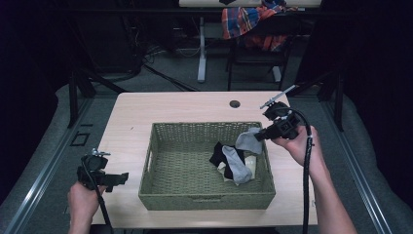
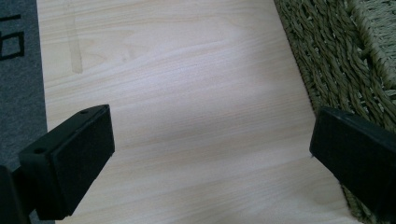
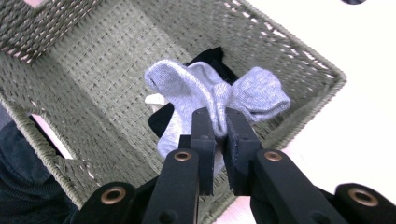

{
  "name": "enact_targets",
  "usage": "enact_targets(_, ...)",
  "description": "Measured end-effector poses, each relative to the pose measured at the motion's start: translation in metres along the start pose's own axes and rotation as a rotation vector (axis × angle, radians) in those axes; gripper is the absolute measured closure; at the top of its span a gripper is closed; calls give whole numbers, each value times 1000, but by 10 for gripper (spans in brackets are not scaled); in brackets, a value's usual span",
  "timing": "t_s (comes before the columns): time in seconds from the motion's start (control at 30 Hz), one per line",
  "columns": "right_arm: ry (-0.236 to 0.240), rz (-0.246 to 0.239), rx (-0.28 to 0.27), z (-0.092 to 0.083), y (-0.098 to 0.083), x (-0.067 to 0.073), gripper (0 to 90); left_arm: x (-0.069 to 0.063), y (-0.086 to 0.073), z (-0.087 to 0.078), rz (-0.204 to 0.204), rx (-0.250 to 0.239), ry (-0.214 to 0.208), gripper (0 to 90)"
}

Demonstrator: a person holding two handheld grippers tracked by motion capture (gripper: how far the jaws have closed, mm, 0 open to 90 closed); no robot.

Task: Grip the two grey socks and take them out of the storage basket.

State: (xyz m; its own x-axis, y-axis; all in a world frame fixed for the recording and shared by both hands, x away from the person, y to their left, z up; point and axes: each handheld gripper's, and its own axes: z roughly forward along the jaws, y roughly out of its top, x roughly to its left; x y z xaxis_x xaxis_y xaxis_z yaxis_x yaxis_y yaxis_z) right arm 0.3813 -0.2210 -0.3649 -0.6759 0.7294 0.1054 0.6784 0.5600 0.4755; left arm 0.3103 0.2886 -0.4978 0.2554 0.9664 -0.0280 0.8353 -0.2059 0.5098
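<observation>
The right gripper (image 3: 219, 122) pinches a grey sock (image 3: 205, 93), the woven basket (image 3: 70, 60) below it; black cloth (image 3: 210, 58) lies beyond. The left gripper (image 2: 210, 154) gapes wide over bare table (image 2: 187, 70).

Grey sock (image 3: 210, 93): soft knit, bunched and folded at mid-length, lifted by that fold, both ends drooping. It hangs over the right side of the green woven basket (image 1: 160, 190), above a black sock (image 1: 220, 153).

A lab-like workroom: a pale wooden table (image 1: 146, 112) on grey carpet (image 1: 165, 73), black curtains around, cables (image 1: 146, 61) trailing under a far desk (image 1: 202, 48), a chair (image 1: 255, 53) draped with plaid cloth (image 1: 243, 22).
</observation>
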Motion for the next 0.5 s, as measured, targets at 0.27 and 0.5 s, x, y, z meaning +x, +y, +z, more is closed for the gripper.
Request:
enact_targets(0.27, -23, 44, -37, -13, -7, -10, 836, 0, 0, 0, -1, -1, 1, 0)
enact_targets(0.5, -48, 83, -61, -26, -15, -23, 836, 0, 0, 0, 1, 4, -2, 1)
